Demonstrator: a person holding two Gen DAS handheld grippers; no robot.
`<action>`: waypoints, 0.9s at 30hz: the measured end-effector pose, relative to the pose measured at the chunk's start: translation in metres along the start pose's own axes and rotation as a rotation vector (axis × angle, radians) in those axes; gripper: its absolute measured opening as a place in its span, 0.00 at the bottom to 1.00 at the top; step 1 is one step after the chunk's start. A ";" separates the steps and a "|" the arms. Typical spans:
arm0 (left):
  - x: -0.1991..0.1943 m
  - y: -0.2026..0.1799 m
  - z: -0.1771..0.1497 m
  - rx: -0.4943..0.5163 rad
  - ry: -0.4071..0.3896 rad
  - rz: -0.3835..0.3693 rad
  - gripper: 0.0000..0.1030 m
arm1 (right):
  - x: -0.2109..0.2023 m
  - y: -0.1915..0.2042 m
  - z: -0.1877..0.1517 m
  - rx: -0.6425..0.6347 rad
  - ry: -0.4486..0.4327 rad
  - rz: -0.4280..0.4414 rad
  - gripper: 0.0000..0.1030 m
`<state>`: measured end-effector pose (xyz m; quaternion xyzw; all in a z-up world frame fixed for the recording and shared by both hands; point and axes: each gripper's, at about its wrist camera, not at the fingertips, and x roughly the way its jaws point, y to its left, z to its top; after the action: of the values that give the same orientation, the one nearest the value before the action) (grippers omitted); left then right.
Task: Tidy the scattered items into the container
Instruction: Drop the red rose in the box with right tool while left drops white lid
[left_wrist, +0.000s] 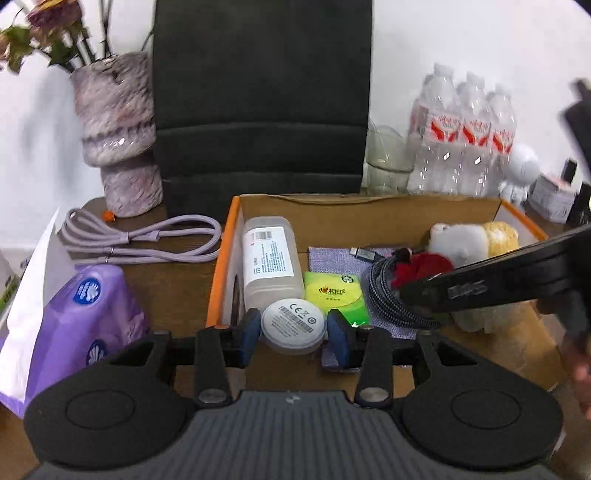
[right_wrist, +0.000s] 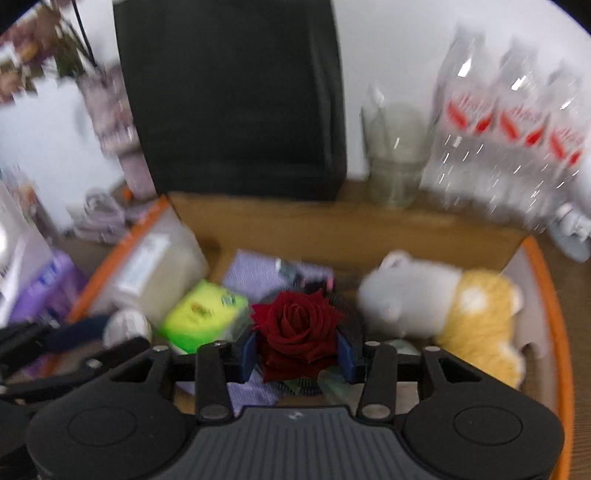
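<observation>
Both loads hang over the cardboard box (left_wrist: 369, 206): left gripper (left_wrist: 293, 326) fingers clamp a round white puck (left_wrist: 293, 325), right gripper (right_wrist: 297, 349) fingers pinch a red rose (right_wrist: 295, 325). Next, I judge: lower and release.

Deep red rose (right_wrist: 297, 328), lime-green tissue pack (left_wrist: 335, 295), white-and-yellow plush toy (right_wrist: 443, 306), lilac cable (left_wrist: 140, 240), orange-rimmed brown cardboard box (left_wrist: 221, 258), purple-marbled vase (left_wrist: 118, 133).

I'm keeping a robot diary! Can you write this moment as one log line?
left claw: shut on round white disc | right claw: shut on dark red rose | both over orange-rimmed cardboard box
</observation>
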<state>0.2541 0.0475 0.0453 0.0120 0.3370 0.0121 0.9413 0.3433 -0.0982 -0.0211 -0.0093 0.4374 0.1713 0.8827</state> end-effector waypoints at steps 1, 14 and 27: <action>0.001 0.000 0.001 -0.005 -0.001 -0.004 0.41 | 0.004 -0.001 0.000 0.005 0.018 -0.009 0.43; -0.024 0.025 0.014 -0.135 0.038 -0.085 0.56 | -0.055 -0.026 -0.001 0.124 -0.018 -0.012 0.76; -0.085 0.004 0.010 -0.106 0.048 -0.031 0.76 | -0.154 -0.072 -0.052 0.168 -0.059 -0.183 0.83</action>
<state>0.1944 0.0486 0.1070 -0.0436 0.3583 0.0155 0.9325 0.2396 -0.2203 0.0560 0.0300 0.4213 0.0528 0.9049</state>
